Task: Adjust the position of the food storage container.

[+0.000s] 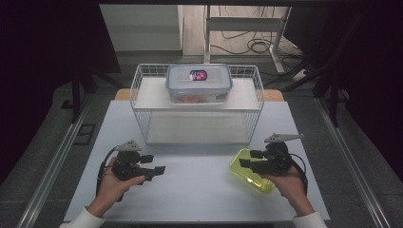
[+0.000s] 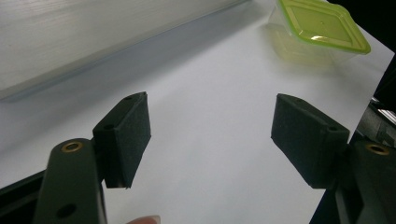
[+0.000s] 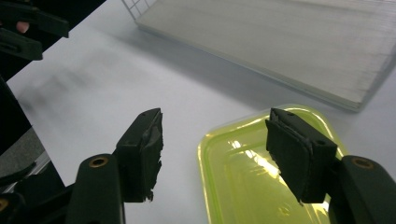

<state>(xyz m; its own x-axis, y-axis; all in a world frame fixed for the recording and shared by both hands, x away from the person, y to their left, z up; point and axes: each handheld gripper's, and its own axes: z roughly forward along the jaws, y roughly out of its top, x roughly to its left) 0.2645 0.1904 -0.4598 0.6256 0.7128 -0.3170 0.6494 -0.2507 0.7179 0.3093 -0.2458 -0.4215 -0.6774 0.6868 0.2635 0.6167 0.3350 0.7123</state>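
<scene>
Near the worktop's (image 1: 199, 190) front right corner, my right gripper (image 3: 212, 140) hovers with fingers wide over the lime-lidded clear plastic box (image 1: 249, 170). My left gripper (image 2: 210, 135) waits wide open and empty. I judge a grasp comes next: lower, straddle the lid's edges, close.

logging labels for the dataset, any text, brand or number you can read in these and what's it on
None can be read.
Clear container on the wire rack: its lid has a red and blue sticker, too small and blurred to read.
Yellow-green container under the right gripper: lid shows only glare, no print.
Left gripper: pads are plain black.
</scene>
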